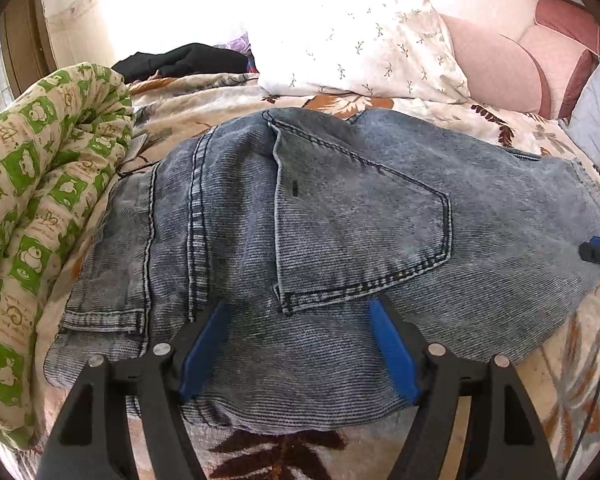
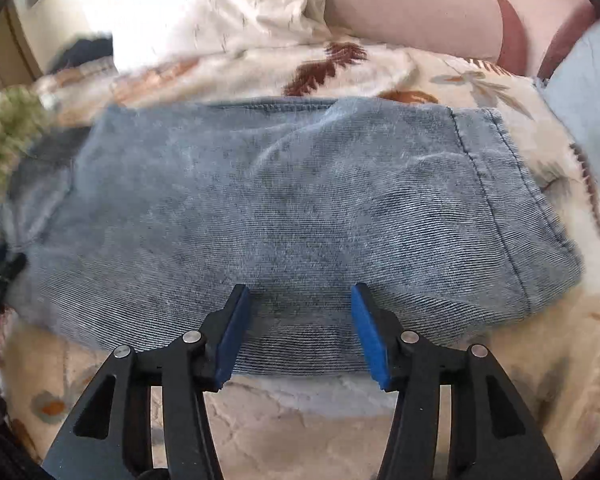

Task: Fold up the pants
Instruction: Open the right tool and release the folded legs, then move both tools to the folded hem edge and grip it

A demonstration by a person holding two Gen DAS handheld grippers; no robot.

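The jeans (image 1: 300, 216) lie already folded into a thick packet on the flowered bed cover (image 1: 572, 392), and their long axis runs across both views, from the green quilt (image 1: 40, 184) on the left to the hem side on the right. Both grippers stand at the near long edge of this packet and point forward and down to it, so the cloth lies straight in front of each and a little below. The left gripper (image 1: 300, 316) is over the part with the back pocket (image 1: 360, 216) and the waistband; its blue pads (image 1: 204, 348) stand wide apart and the denim passes under them, but they do not press on it. The right gripper (image 2: 300, 296) is over the leg part, near the stitched hem (image 2: 496, 200); its jaws are also apart, less wide, with the near fold edge between the tips and nothing clamped. In the left view its tip shows at the far right border, so the two tools stand well apart along the packet. I judge that the coming move depends on this near edge: each hand is nearer to its own half, and both could close on the edge and carry it away toward the pillow (image 1: 360, 40), or the right one could bring the hem end over toward the pocket. The right view is blurred, so whether the pads touch the cloth I cannot tell.
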